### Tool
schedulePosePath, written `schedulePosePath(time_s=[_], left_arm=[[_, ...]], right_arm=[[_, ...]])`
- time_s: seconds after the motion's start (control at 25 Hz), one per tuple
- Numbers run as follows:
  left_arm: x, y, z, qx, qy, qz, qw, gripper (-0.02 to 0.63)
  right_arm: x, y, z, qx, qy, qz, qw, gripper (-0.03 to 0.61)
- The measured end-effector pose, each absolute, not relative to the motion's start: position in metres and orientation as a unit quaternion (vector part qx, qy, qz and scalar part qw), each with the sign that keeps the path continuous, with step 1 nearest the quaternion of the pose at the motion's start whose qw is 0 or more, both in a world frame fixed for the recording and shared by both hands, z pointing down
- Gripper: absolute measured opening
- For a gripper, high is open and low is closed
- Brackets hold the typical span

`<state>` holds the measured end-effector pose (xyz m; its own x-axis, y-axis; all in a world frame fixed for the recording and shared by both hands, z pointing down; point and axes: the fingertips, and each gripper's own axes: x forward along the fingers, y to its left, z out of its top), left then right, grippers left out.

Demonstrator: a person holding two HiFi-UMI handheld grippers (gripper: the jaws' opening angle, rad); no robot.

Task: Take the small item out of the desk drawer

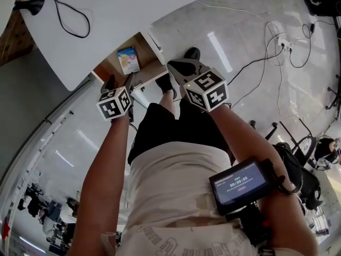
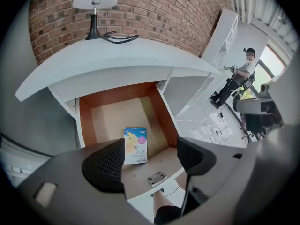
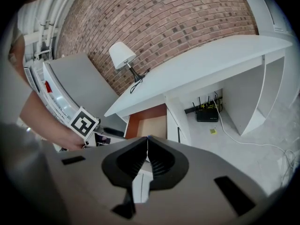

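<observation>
Left tongs [image 2: 151,156] hang spread wide over the open drawer [image 2: 86,122], small blue box [image 2: 135,146] lying flat inside; right tongs [image 3: 147,142] are pressed together, gripping nothing.

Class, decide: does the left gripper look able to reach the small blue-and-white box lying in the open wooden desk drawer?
Probably yes. The left gripper, jaws apart, points down into the open wooden desk drawer; the small blue-and-white box lies uncovered on its floor, with nothing showing in between.
</observation>
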<state>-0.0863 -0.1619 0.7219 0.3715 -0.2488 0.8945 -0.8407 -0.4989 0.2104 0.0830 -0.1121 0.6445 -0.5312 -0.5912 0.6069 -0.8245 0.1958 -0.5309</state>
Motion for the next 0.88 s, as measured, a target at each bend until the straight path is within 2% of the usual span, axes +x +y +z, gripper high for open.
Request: schedulePosePath(time_s=[0.88], left_arm=[[-0.062, -0.176, 0.785, 0.721, -0.379, 0.461, 0.352, 0.36]], right_arm=[[0.068, -0.112, 0.68, 0.425, -0.779, 0.449, 0.105, 0.006]])
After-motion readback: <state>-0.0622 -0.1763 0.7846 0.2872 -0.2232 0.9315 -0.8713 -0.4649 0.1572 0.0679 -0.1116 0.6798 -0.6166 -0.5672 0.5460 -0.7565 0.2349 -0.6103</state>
